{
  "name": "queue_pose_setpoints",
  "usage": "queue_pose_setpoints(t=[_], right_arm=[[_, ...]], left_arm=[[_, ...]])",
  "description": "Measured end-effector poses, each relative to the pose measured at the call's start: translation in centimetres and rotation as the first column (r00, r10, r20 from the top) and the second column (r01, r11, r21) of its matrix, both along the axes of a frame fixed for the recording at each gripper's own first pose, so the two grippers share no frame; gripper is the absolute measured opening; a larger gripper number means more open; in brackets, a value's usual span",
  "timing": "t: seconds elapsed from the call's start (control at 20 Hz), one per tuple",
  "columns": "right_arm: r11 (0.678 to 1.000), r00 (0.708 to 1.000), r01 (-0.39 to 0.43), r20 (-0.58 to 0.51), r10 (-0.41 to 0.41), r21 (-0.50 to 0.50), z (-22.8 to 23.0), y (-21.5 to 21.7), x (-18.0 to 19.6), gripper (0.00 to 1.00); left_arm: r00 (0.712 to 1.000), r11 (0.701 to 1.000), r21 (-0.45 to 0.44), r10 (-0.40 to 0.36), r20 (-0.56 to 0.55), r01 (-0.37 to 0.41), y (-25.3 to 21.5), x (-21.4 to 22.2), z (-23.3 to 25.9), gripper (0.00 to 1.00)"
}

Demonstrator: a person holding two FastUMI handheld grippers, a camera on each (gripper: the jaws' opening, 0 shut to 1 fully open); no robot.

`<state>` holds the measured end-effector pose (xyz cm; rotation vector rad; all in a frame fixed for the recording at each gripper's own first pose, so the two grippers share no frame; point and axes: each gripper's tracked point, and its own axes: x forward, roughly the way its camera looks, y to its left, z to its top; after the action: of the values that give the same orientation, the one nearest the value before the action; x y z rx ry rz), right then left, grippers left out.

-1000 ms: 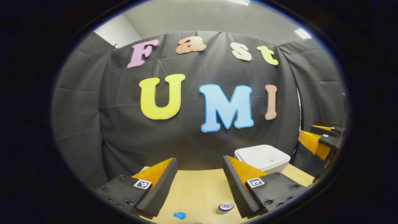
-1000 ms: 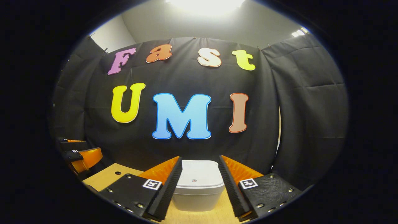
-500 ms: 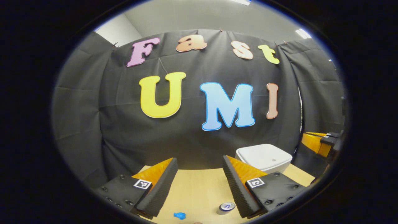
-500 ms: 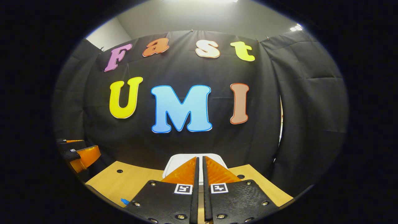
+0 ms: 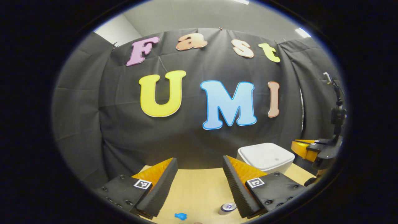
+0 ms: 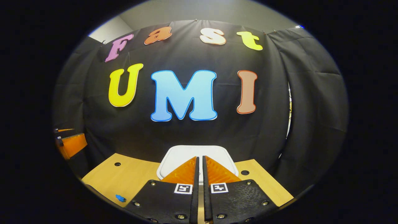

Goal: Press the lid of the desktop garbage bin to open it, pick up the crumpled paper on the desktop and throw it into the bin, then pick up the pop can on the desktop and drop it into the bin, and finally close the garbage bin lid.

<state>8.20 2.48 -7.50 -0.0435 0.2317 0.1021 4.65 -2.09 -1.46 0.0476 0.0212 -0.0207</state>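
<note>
- White garbage bin (image 6: 199, 153) low centre in the right gripper view, lid down, right gripper (image 6: 199, 161) above it with fingers pinched together on nothing
- Could slide off the smooth lid if pressed off-centre, leaving it latched
- Pop can (image 5: 226, 207) at bottom edge of the left gripper view, beside the idle left gripper (image 5: 199, 166), spread wide
- Crumpled paper not made out
</note>
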Motion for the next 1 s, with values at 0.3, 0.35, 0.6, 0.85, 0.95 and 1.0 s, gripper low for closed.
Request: queue_pose_setpoints(t=[0.3, 0.35, 0.6, 0.85, 0.95, 1.0], right_arm=[[0.999, 0.996, -0.034, -0.083, 0.032, -0.020, -3.8, 0.6, 2.2, 0.07], [0.999, 0.994, -0.038, -0.100, 0.036, -0.020, -4.4, 0.7, 2.4, 0.07], [0.999, 0.988, -0.045, -0.146, 0.043, -0.015, -6.1, 0.8, 2.7, 0.07], [0.999, 0.988, -0.047, -0.151, 0.042, -0.027, -6.3, 0.8, 2.6, 0.07], [0.999, 0.988, -0.046, -0.149, 0.043, -0.017, -6.2, 0.9, 2.6, 0.08], [0.999, 0.987, -0.049, -0.152, 0.047, -0.010, -6.4, 1.0, 2.5, 0.08]], left_arm=[[1.000, 1.000, 0.011, 0.016, -0.002, -0.016, 0.6, 1.3, -0.2, 0.95], [1.000, 1.000, 0.012, 0.019, -0.003, -0.019, 0.8, 1.4, -0.2, 0.95], [1.000, 1.000, 0.011, 0.024, -0.013, -0.023, 0.9, 2.0, -0.7, 0.95], [1.000, 1.000, 0.008, 0.023, -0.016, -0.022, 0.8, 1.9, -0.8, 0.95], [1.000, 1.000, 0.004, 0.021, -0.018, -0.021, 0.7, 1.7, -0.7, 0.95], [1.000, 1.000, 0.002, 0.020, -0.017, -0.020, 0.7, 1.7, -0.8, 0.95]])
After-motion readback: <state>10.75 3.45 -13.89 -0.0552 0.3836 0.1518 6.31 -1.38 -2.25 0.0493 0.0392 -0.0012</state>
